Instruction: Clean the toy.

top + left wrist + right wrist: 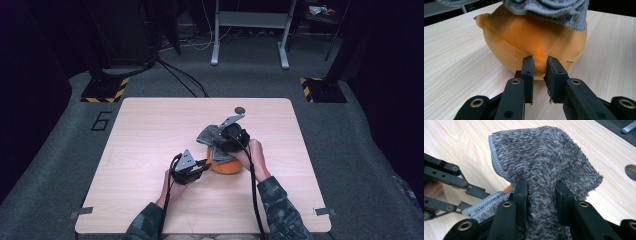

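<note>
Sitting near the middle of the bench (150,200), the orange plush toy (524,40) is a rounded lump with a small nub pointing toward the far left in the left gripper view. A grey fuzzy cloth (544,162) drapes over its top. The left gripper (539,65) is clamped on a pinch of the toy's lower side. The right gripper (541,192) is clamped on a fold of the cloth, which runs lengthwise away from its jaws.
</note>
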Tool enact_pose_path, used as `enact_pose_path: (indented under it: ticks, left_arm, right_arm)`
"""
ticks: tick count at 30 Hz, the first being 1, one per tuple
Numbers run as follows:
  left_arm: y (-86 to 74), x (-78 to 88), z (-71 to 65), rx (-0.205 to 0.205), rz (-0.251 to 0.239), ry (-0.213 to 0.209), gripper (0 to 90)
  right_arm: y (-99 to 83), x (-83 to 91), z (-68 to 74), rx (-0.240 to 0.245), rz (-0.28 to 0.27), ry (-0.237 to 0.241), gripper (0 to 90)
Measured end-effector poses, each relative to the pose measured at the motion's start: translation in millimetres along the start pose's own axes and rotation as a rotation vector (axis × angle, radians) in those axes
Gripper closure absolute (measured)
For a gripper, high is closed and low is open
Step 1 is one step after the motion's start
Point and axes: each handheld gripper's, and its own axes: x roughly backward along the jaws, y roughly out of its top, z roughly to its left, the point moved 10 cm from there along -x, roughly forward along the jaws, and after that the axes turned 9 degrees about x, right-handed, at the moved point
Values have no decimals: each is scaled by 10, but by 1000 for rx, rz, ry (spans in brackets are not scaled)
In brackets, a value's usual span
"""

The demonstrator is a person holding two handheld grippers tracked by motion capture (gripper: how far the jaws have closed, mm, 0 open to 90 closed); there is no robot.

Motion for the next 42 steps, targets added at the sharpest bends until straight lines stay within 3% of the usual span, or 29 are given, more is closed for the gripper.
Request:
enact_pose_path:
  ticks: [13,26,37,42]
  left_arm:
    - [-19,0,-1,11,16,-7,775]
    - [-22,1,-4,7,19,-9,775]
    - [-22,-1,-6,3,17,-11,775]
    - [-26,2,-2,1,18,-8,775]
  right_arm:
    - [-245,186,-131,-50,-15,-33,662]
    - [-714,338,-295,-177,-16,-58,656]
    - [-1072,300,-404,-253,23,-71,656]
    - [-1337,159,-446,-292,90,-76,657]
